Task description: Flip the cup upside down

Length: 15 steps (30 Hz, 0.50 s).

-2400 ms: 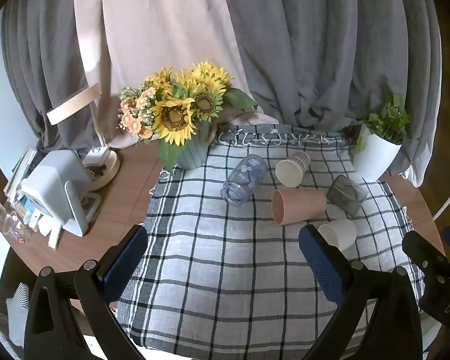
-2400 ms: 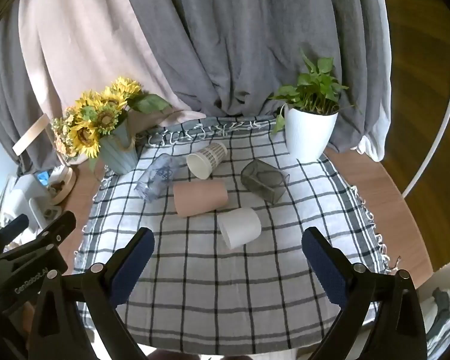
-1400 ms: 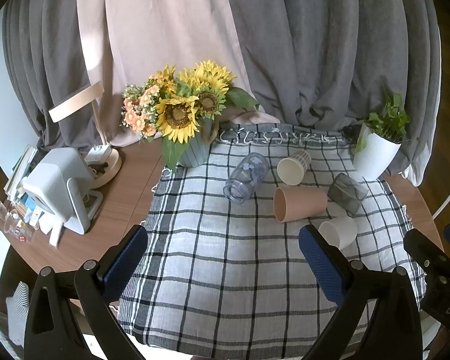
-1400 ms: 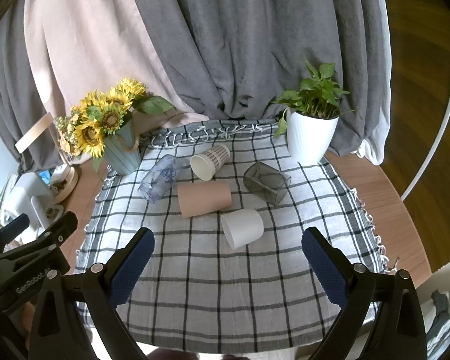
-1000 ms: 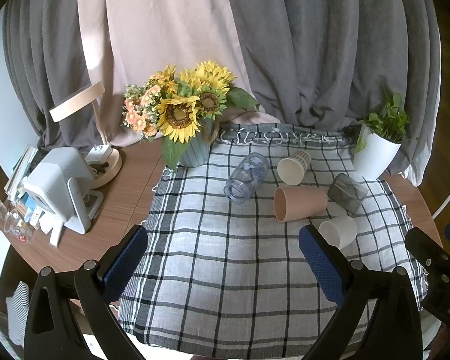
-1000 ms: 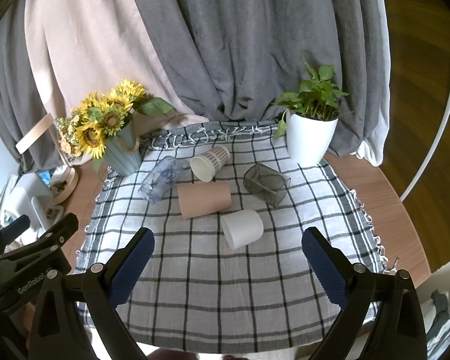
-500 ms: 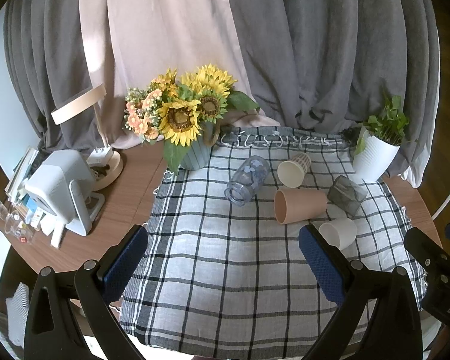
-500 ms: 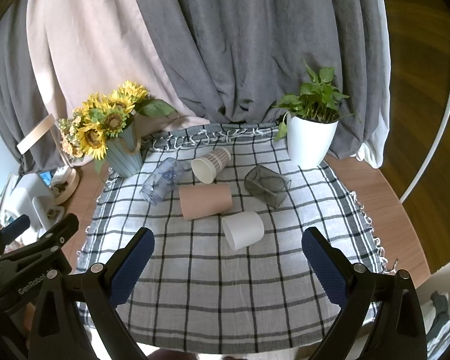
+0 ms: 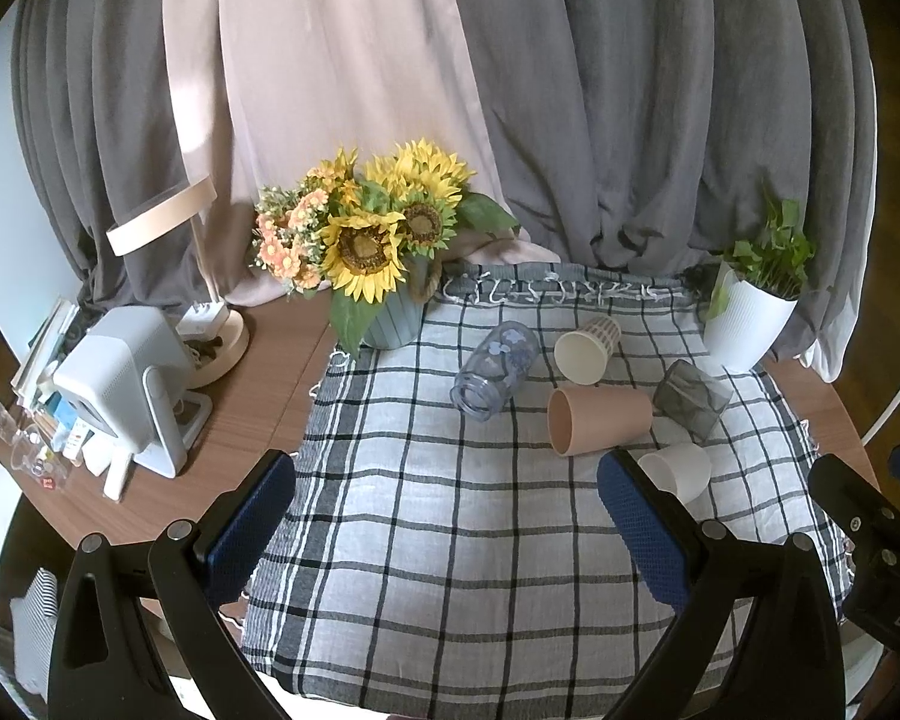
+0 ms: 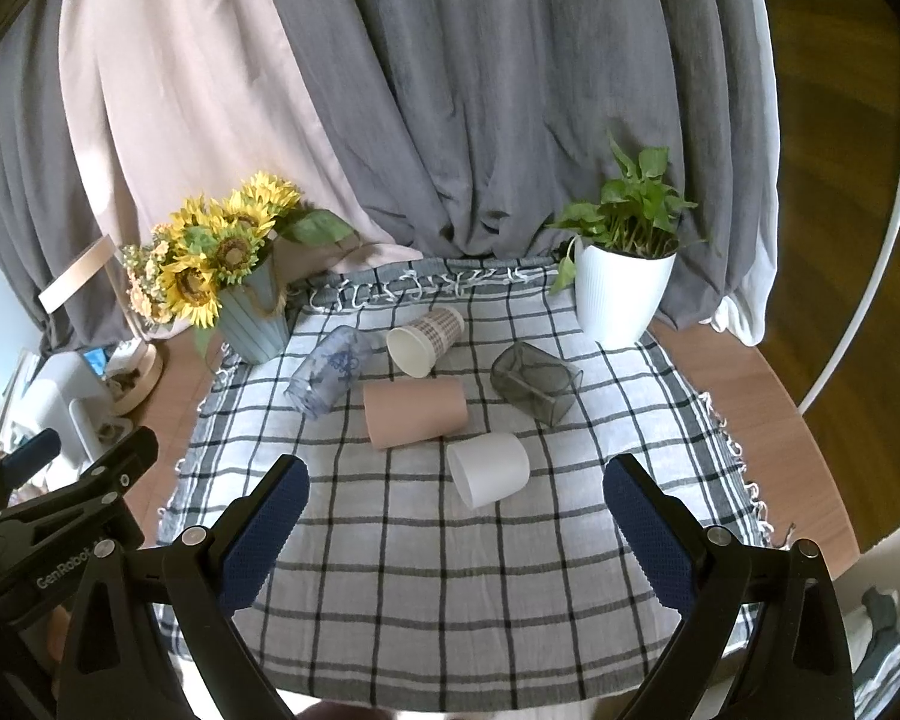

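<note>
Both grippers hang wide apart over the checked cloth (image 10: 450,600) — left gripper (image 9: 447,525) and right gripper (image 10: 456,528) holding nothing. Five cups lie on their sides mid-cloth: the white cup (image 10: 489,468) nearest, just beside the pink cup (image 10: 415,411) — none gripped.

Soft, even daylight filters through the pale curtain (image 9: 330,90), shadows stay faint, focus is sharp at the centre, and fisheye bending darkens and warps both views' edges.
</note>
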{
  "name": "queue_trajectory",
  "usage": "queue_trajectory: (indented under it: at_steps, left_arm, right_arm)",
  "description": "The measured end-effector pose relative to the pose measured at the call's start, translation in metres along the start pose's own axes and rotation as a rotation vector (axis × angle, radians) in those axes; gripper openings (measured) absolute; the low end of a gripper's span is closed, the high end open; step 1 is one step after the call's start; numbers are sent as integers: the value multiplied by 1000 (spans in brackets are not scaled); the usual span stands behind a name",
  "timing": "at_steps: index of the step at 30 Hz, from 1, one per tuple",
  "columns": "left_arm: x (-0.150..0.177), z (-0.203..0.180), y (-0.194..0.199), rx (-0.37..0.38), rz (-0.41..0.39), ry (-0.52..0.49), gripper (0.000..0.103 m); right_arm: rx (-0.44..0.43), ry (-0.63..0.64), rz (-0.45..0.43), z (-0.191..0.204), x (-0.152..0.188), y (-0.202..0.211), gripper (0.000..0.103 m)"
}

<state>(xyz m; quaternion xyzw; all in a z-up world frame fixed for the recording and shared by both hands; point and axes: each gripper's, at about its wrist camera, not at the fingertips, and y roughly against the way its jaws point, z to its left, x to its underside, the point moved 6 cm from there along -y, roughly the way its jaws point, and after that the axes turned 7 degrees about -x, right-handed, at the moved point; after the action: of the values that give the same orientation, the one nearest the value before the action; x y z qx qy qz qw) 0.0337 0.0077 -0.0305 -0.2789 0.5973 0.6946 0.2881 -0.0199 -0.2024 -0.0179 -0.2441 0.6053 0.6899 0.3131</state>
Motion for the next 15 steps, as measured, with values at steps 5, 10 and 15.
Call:
queue_trajectory:
  at_steps: [5,10,15]
  left_arm:
    - [0,0,0,-1,-1,0,103]
    - [-1,0,1,1,0,0,103]
    - [0,0,1,1,-2,0,103]
  right_arm:
    - [0,1,-2,0,1,0,99]
    - [3,3,-3,1,0,1,99]
    - [2,2,-5,0,0,1,99]
